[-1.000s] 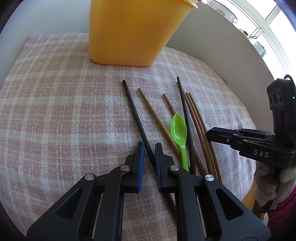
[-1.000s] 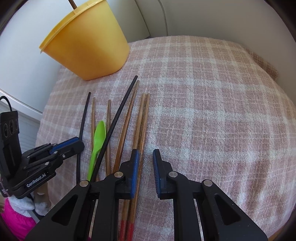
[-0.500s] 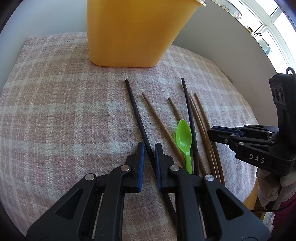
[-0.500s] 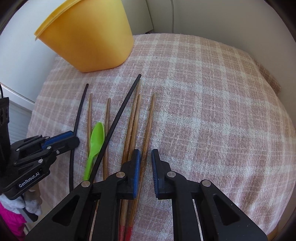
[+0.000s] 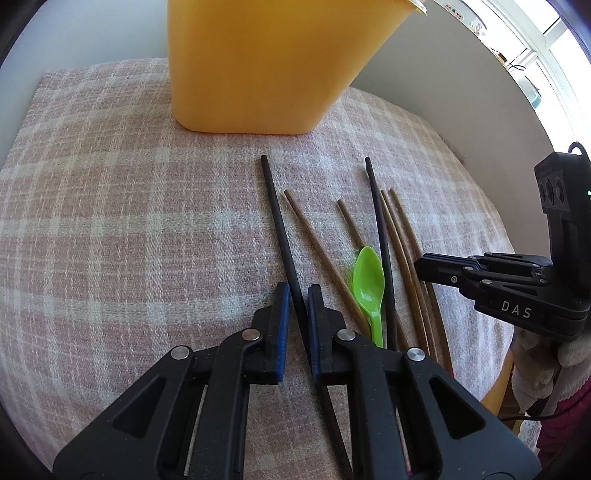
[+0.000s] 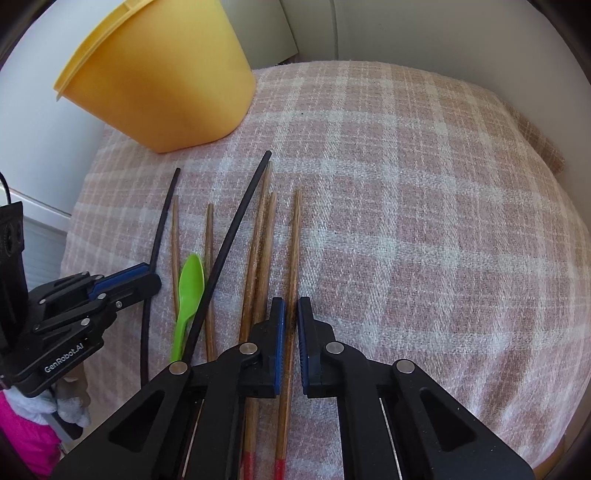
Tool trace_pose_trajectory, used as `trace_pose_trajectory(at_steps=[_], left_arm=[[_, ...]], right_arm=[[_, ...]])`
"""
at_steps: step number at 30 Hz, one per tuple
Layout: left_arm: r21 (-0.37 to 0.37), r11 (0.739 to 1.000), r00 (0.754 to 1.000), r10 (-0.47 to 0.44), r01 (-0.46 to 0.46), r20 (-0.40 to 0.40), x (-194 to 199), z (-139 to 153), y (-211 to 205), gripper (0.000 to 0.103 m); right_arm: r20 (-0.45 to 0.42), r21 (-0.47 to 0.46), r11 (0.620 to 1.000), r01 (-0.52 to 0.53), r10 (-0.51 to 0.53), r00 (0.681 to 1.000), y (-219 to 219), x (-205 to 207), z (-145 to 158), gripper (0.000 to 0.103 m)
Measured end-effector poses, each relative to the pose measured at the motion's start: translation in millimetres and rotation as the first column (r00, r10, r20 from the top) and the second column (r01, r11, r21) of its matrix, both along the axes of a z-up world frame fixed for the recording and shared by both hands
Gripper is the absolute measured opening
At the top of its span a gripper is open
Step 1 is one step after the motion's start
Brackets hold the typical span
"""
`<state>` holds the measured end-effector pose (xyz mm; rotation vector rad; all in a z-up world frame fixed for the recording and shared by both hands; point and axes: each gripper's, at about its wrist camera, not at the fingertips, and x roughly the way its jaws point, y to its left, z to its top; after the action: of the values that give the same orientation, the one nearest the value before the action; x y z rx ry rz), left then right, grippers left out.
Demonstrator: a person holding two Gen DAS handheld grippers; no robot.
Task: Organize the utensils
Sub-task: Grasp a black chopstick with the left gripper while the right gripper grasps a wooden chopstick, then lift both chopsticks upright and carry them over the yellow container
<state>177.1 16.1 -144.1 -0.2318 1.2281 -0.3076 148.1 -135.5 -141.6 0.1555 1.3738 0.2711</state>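
Several wooden and black chopsticks and a green spoon (image 5: 367,283) lie on a pink plaid cloth (image 5: 110,229). A yellow tub (image 5: 273,62) stands at the far side. My left gripper (image 5: 295,295) is shut on a black chopstick (image 5: 275,206), its tip pointing at the tub. My right gripper (image 6: 290,310) is shut on a wooden chopstick (image 6: 295,240), slightly apart from the other wooden ones (image 6: 258,236). The spoon (image 6: 190,284) also shows in the right wrist view, beside the second black chopstick (image 6: 232,236).
The yellow tub (image 6: 162,77) shows at the upper left of the right wrist view. The cloth's edge falls off near both grippers. A white wall (image 6: 424,33) runs behind the table. Each gripper shows in the other's view, left (image 6: 122,284) and right (image 5: 443,266).
Both grippers closed onto their chopsticks. The right one pulled a wooden chopstick away from its neighbours. The left one moved forward with the black chopstick toward the tub.
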Motion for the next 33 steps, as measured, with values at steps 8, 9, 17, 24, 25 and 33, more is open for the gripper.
trace_pose_trajectory(at_steps=[8, 9, 17, 24, 25, 33], left_arm=[[-0.071, 0.997, 0.999, 0.021, -0.018, 0.042, -11, 6, 10, 0.005], [-0.08, 0.997, 0.998, 0.022, -0.018, 0.05, -13, 8, 11, 0.005], [-0.132, 0.99, 0.99, 0.065, -0.049, 0.127, -29, 35, 34, 0.004], [-0.132, 0.99, 0.976, 0.073, -0.046, 0.204, -43, 58, 41, 0.003], [-0.132, 0.99, 0.974, 0.073, -0.045, 0.217, -46, 61, 43, 0.003], [-0.131, 0.991, 0.95, 0.068, -0.029, 0.306, -72, 90, 52, 0.003]], right_arm=[[0.045, 0.035, 0.999, 0.03, -0.032, 0.999, -6, -11, 8, 0.005], [0.052, 0.038, 0.999, 0.034, -0.036, 0.998, -7, -13, 10, 0.005], [0.14, 0.072, 0.996, 0.053, -0.063, 0.988, -32, -23, 38, 0.005], [0.202, 0.077, 0.994, 0.071, -0.085, 0.976, -40, -33, 59, 0.005], [0.214, 0.077, 0.994, 0.073, -0.088, 0.973, -40, -36, 62, 0.005], [0.336, 0.027, 0.997, 0.066, -0.071, 0.939, -35, -60, 93, 0.005]])
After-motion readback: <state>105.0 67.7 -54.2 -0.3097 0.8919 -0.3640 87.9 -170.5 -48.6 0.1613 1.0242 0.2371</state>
